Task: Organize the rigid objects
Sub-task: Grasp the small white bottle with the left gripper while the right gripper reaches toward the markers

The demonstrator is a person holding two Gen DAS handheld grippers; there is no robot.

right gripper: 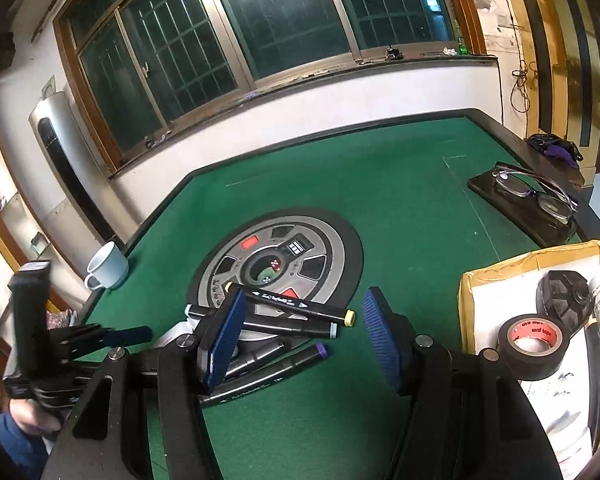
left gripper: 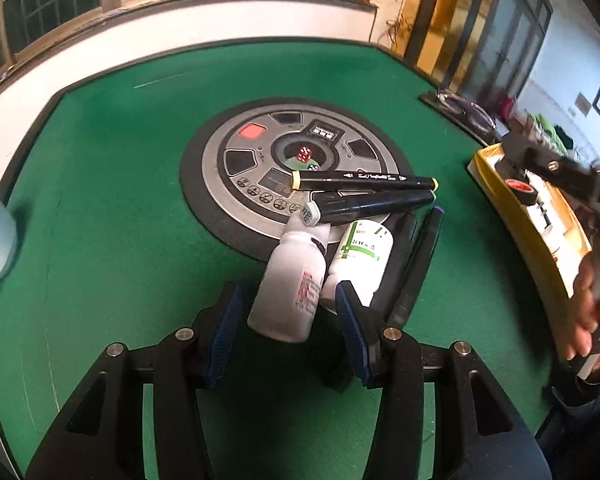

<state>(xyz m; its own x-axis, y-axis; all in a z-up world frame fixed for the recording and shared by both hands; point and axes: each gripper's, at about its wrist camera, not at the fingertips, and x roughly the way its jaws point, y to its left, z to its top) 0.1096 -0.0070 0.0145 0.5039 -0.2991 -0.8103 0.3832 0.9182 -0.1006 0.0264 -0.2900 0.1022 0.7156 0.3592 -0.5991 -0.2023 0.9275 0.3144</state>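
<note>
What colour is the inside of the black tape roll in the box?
Red, with white lettering; the black tape roll shows best in the right wrist view.

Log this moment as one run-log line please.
left tongs: open, straddling white bottle | right tongs: open, empty, above markers | box: holds tape roll

The table (left gripper: pixel 100 200) is showing a matt green felt cloth, the central dial (left gripper: pixel 236 168) is presenting brushed grey metal, the markers (left gripper: pixel 364 178) and white bottles (left gripper: pixel 288 292) are reflecting light off smooth glossy plastic, and the box (right gripper: pixel 532 260) is displaying taped brown cardboard.
</note>
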